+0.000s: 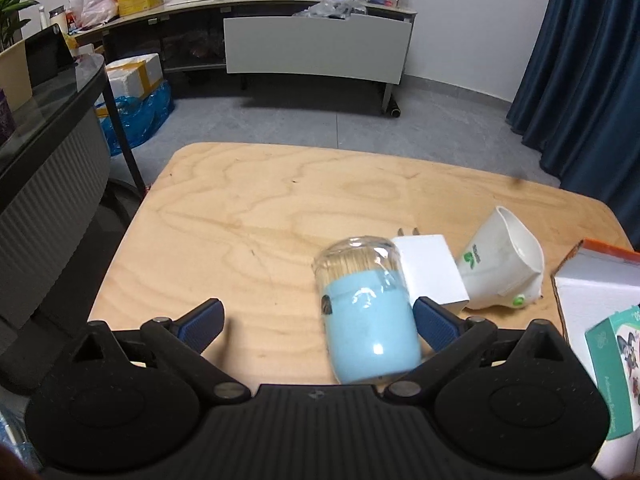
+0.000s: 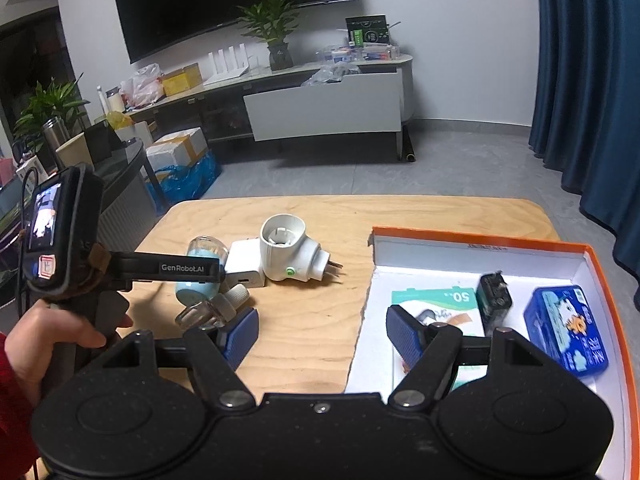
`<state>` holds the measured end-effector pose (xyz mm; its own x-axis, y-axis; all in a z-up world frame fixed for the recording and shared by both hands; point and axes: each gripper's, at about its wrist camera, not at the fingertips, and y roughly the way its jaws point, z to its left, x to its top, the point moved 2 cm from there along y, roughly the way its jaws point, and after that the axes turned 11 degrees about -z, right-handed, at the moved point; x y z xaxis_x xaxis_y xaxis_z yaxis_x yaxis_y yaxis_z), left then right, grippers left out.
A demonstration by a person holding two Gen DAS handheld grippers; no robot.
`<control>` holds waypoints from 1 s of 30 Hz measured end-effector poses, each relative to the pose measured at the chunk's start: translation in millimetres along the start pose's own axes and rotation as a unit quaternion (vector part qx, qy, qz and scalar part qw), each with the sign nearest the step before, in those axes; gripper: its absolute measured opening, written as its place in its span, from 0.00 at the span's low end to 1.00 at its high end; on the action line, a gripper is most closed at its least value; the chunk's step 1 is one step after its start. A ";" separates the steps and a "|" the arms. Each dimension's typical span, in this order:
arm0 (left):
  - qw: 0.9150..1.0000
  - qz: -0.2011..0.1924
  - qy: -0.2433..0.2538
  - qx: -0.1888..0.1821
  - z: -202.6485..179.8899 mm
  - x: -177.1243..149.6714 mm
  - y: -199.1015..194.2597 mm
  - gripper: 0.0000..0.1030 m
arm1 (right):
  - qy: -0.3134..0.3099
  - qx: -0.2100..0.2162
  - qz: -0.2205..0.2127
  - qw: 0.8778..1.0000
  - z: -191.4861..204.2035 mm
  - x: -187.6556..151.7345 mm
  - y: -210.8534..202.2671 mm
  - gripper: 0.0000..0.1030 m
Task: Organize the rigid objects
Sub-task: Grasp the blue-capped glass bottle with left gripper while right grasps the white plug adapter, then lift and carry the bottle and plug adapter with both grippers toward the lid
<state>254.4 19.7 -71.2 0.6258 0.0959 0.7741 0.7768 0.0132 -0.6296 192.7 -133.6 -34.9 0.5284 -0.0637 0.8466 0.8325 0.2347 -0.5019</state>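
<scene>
Your left tool, jaws wide and empty, straddles the jar to grab it; your right tool hangs open, empty.

The lettering "GenRobot.AI" was legible in white on the black arm of the left gripper, at left of the right wrist view. The figure "50" stood inverted on a green-and-white packet inside the orange-rimmed box. Other markings were illegible.

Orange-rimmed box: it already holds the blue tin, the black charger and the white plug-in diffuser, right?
Not quite. The right wrist view shows the orange-rimmed box holding the blue tin and black charger, but the white plug-in diffuser lies outside it on the table.
</scene>
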 end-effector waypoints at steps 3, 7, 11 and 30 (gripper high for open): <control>1.000 0.009 -0.004 -0.015 2.4 -1.3 4.0 0.75 | -0.016 0.005 0.004 1.000 2.2 1.9 11.7 0.81; 0.999 -0.006 0.024 -0.021 1.8 -1.9 2.5 0.70 | -0.043 0.016 0.010 0.999 7.1 5.1 28.4 0.81; 0.999 -0.006 0.034 -0.038 1.1 1.2 7.0 0.77 | -0.075 0.054 0.023 0.995 14.8 11.6 53.7 0.81; 0.997 -0.028 0.056 -0.052 7.0 -2.0 7.4 0.46 | -0.234 0.111 0.094 0.961 46.0 13.5 166.3 0.82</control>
<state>258.4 26.5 -77.8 0.5799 -0.0139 0.8145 0.8107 -0.0891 -0.5787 330.6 -50.8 -98.8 0.4900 0.4310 0.7577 0.6458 0.4043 -0.6477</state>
